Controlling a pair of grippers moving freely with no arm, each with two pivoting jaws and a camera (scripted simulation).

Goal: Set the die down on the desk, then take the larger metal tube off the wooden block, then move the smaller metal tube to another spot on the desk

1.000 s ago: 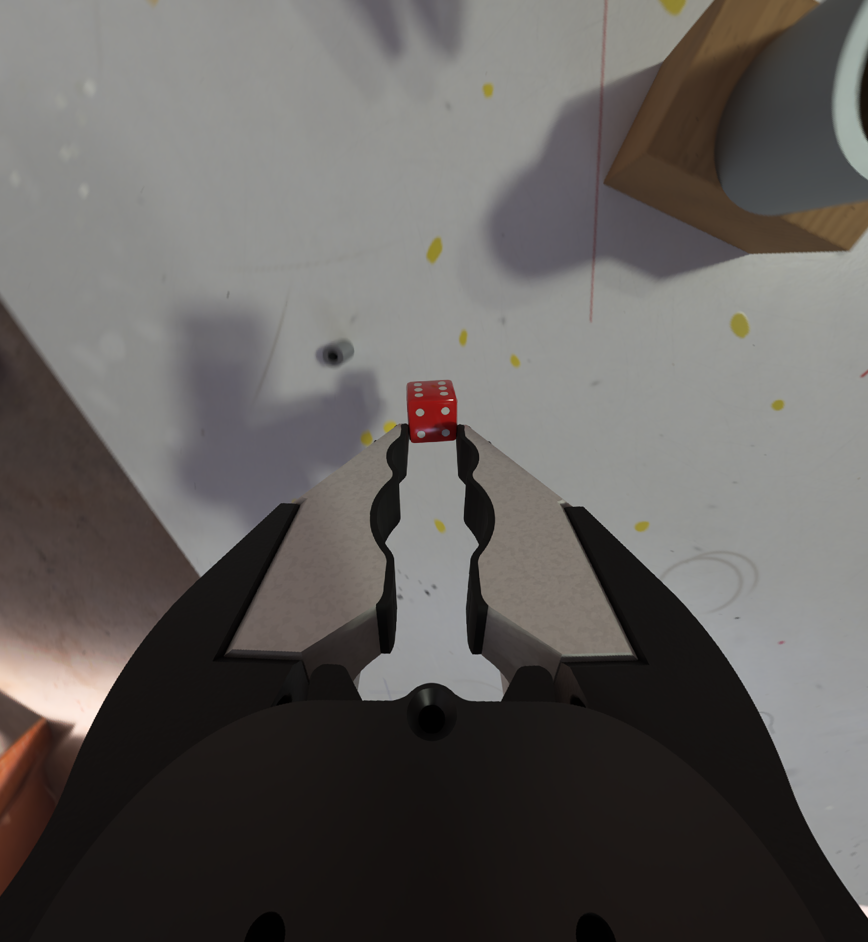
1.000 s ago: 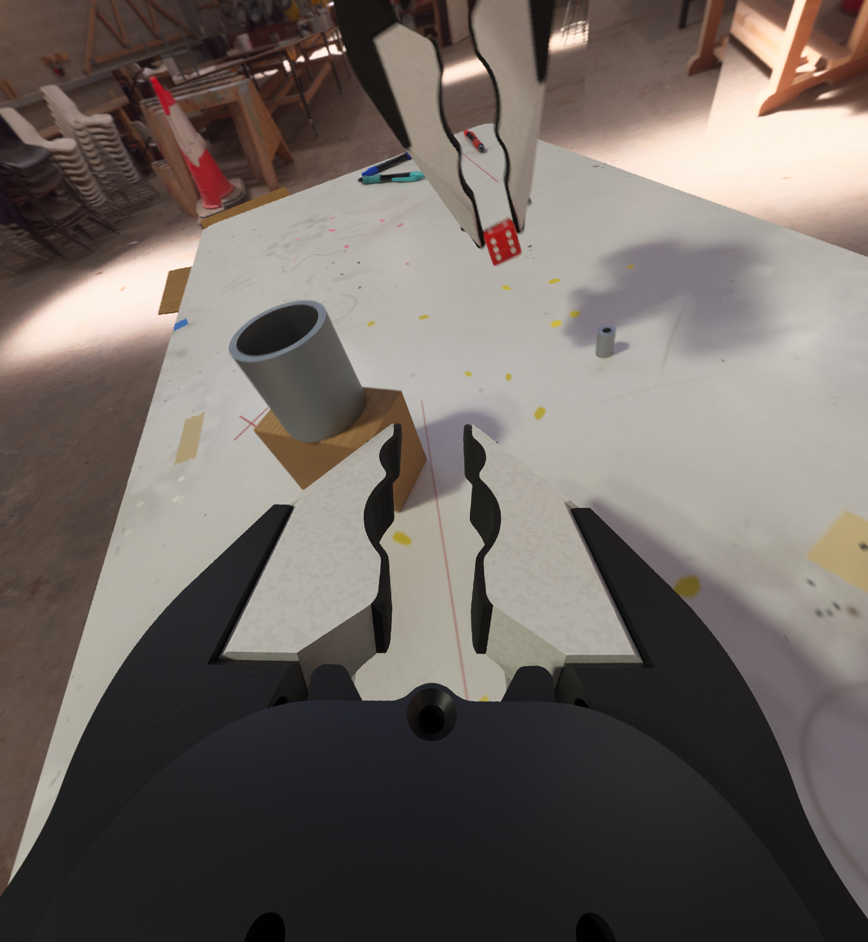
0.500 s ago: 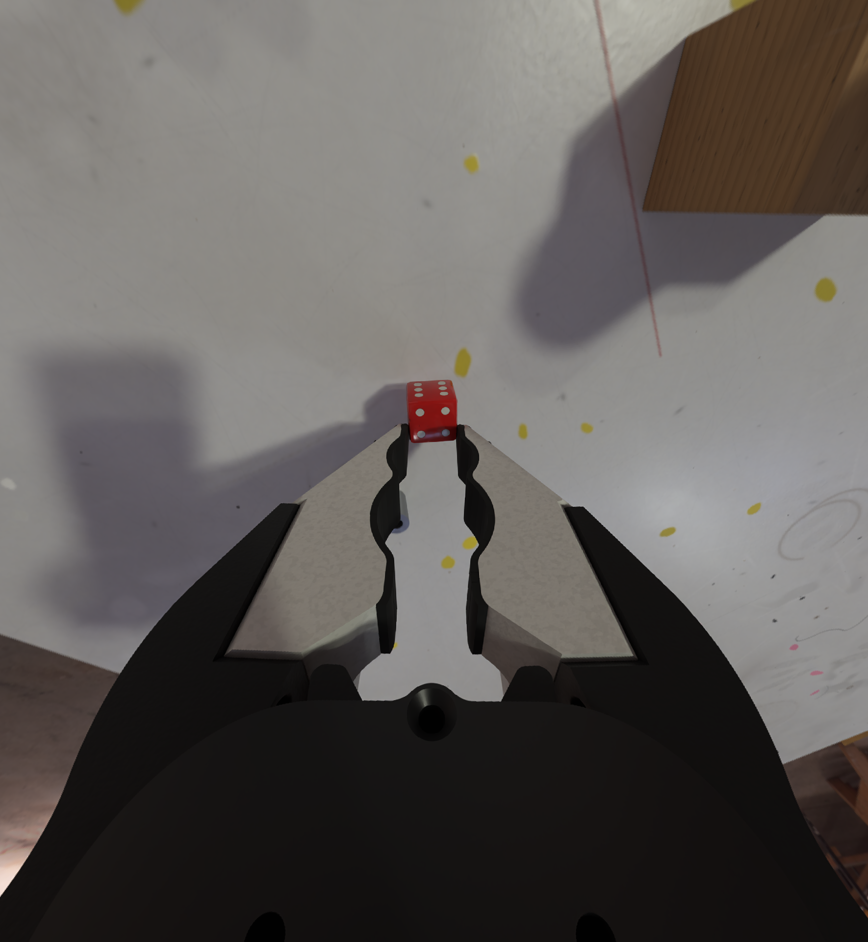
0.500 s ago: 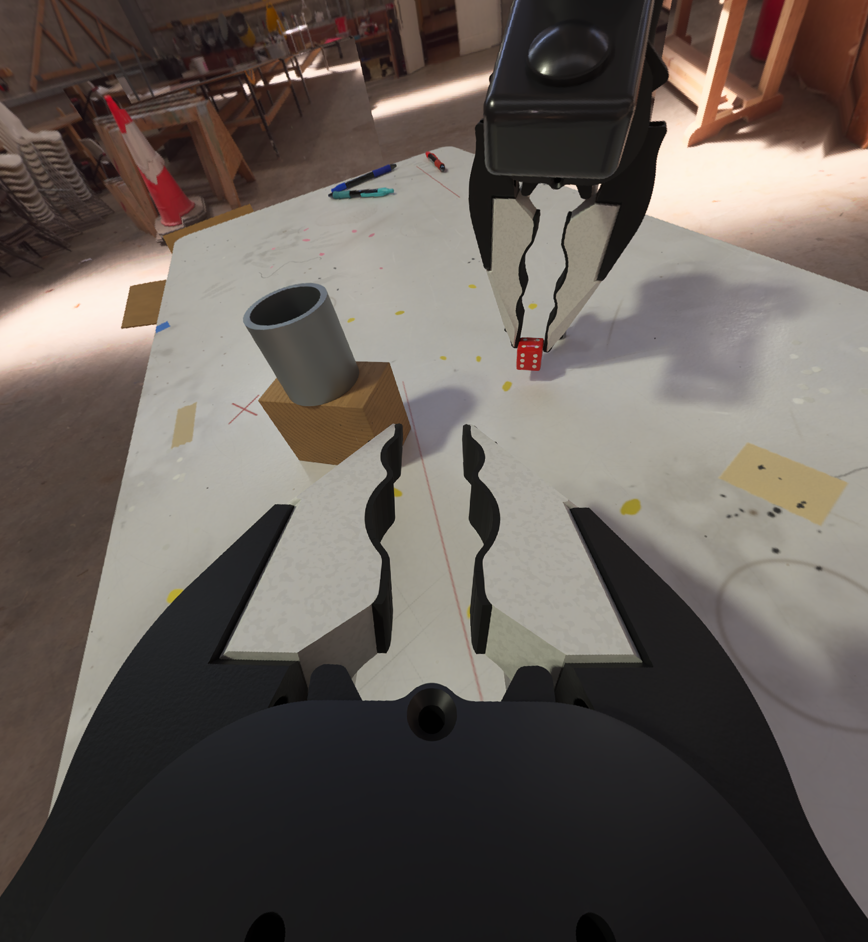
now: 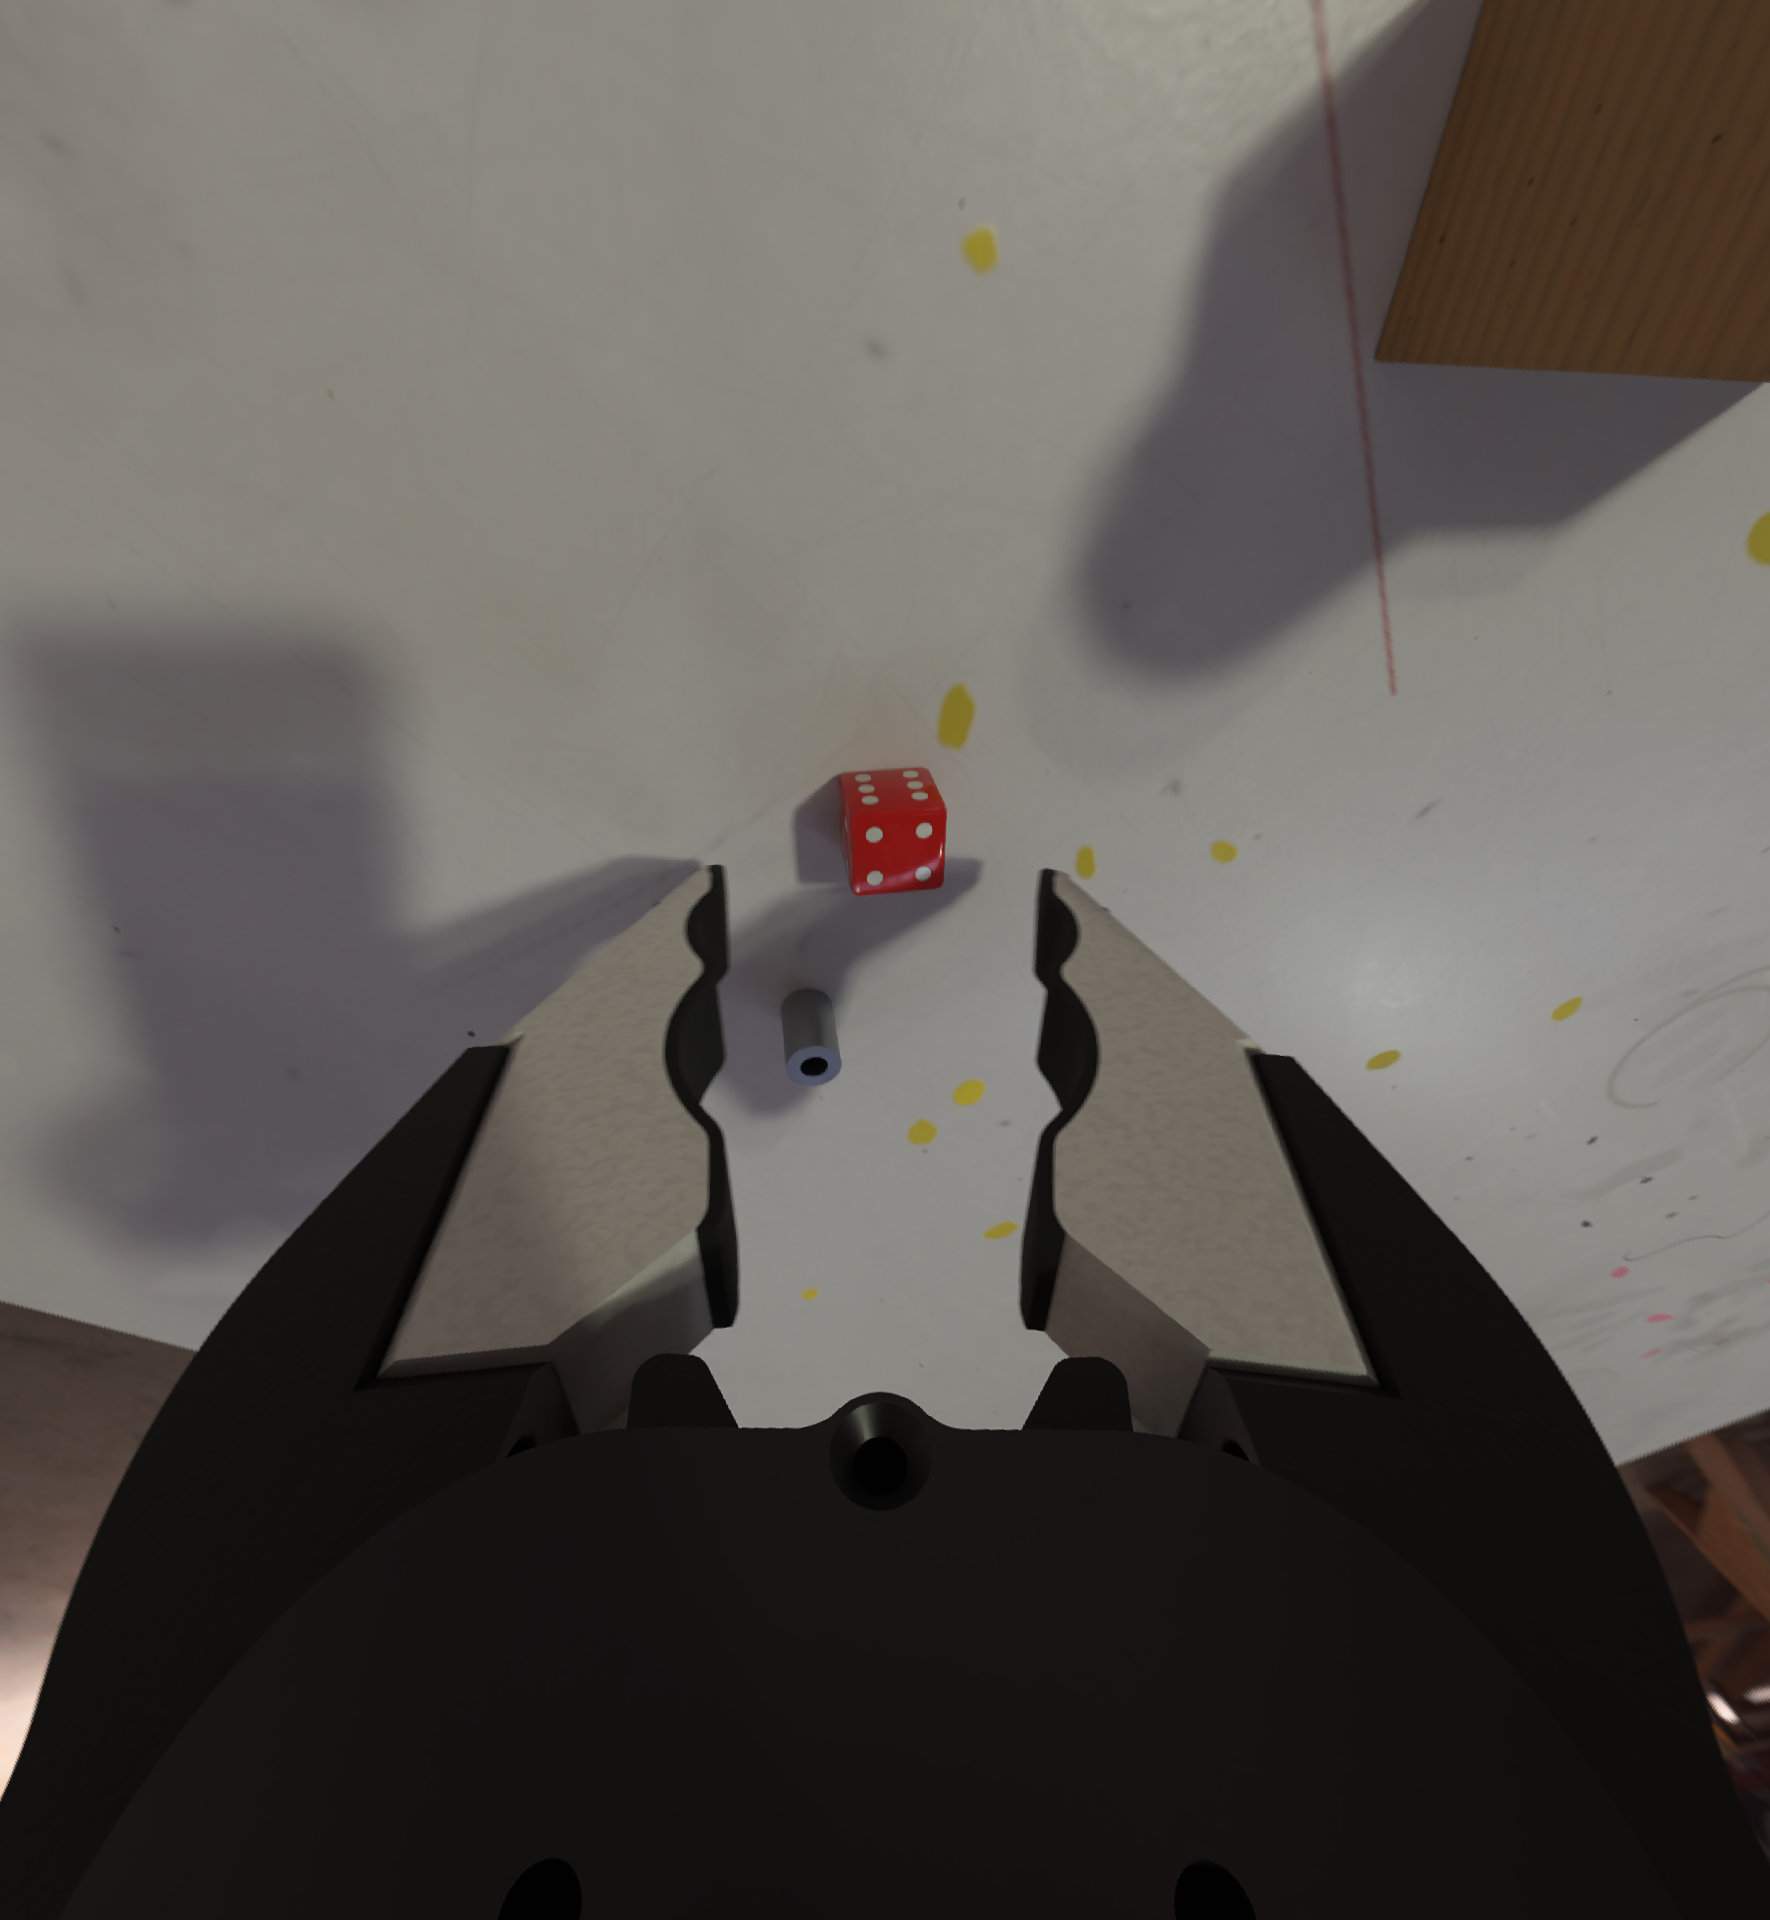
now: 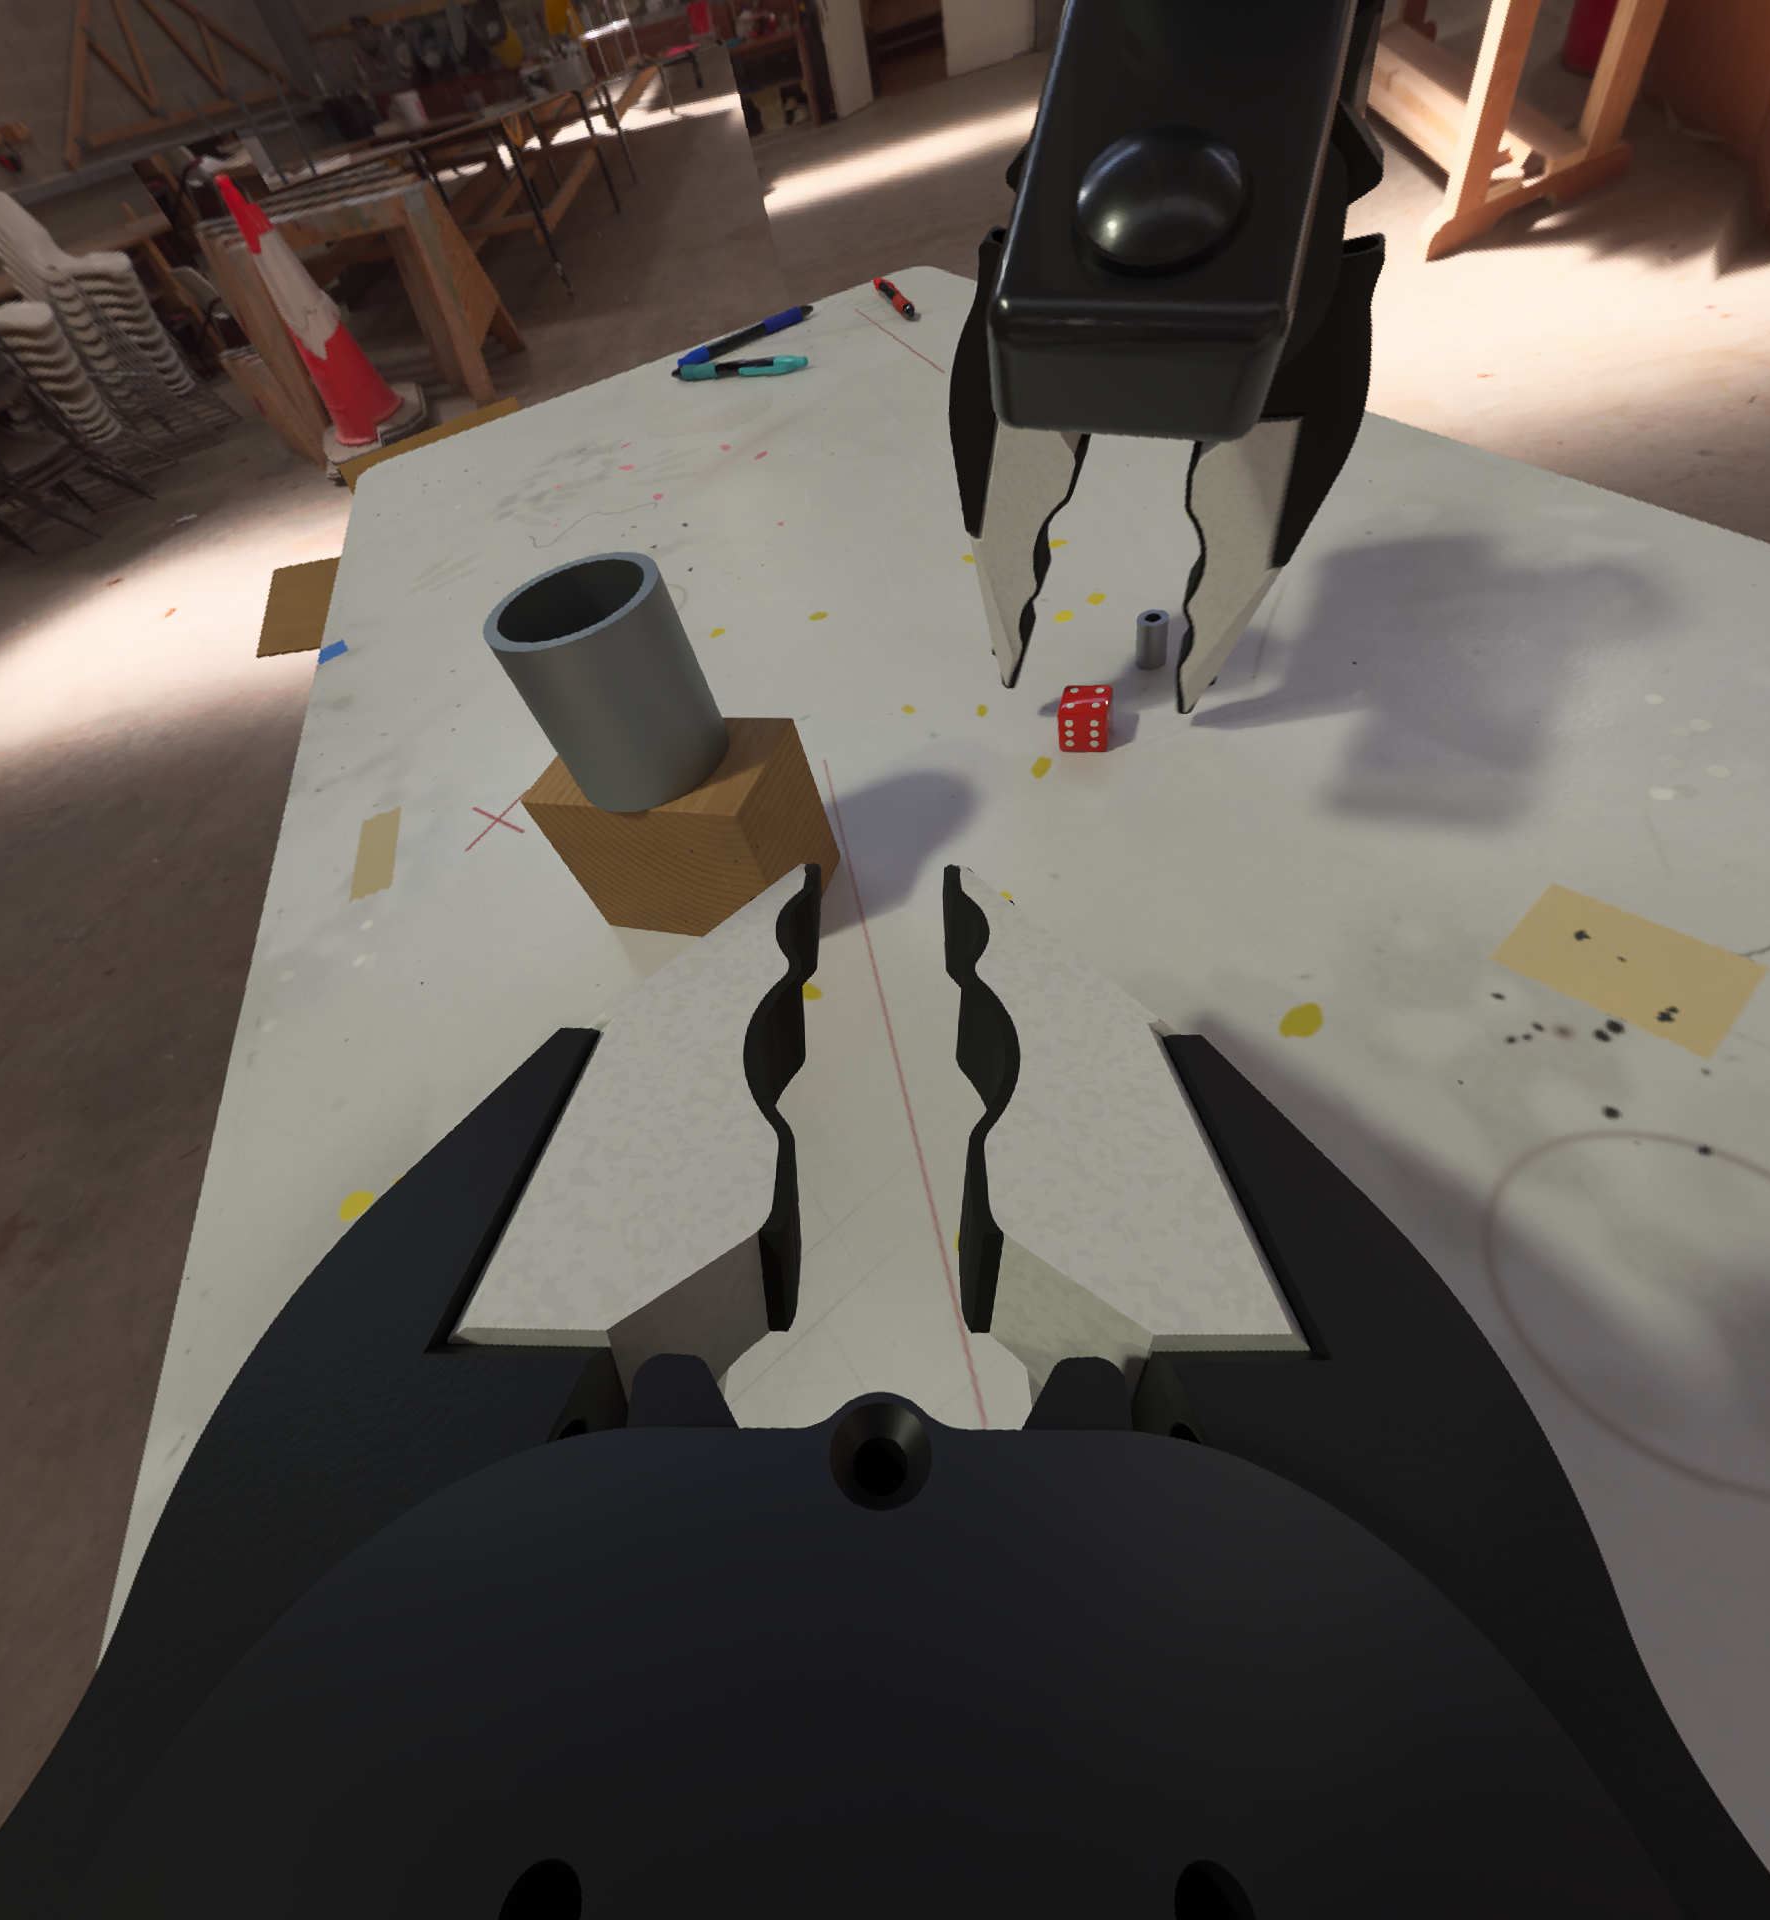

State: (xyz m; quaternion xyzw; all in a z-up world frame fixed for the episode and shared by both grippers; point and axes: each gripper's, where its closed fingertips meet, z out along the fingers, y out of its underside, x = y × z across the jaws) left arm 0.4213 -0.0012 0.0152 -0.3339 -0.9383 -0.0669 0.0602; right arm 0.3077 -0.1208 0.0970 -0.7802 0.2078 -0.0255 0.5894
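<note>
The red die (image 5: 892, 831) rests on the white desk (image 5: 445, 416), just beyond my left gripper's (image 5: 879, 883) open, empty fingers. The die also shows in the right wrist view (image 6: 1085, 717), below the left gripper (image 6: 1099, 691). The smaller metal tube (image 5: 809, 1037) stands on the desk between the left fingers; it shows in the right wrist view (image 6: 1152, 639) too. The larger grey metal tube (image 6: 606, 691) stands on the wooden block (image 6: 694, 847); the block's corner (image 5: 1629, 187) shows at the left wrist view's top right. My right gripper (image 6: 881, 883) is open and empty, near the block.
Pens (image 6: 741, 353) lie at the desk's far end. A tan tape patch (image 6: 1629, 982) is on the right of the desk. The desk's left edge (image 6: 278, 935) runs past the block. A traffic cone (image 6: 309, 332) and benches stand on the floor beyond.
My left gripper lowered the die to the desk, opened and let it go; the die now rests free. The right gripper has hardly moved.
</note>
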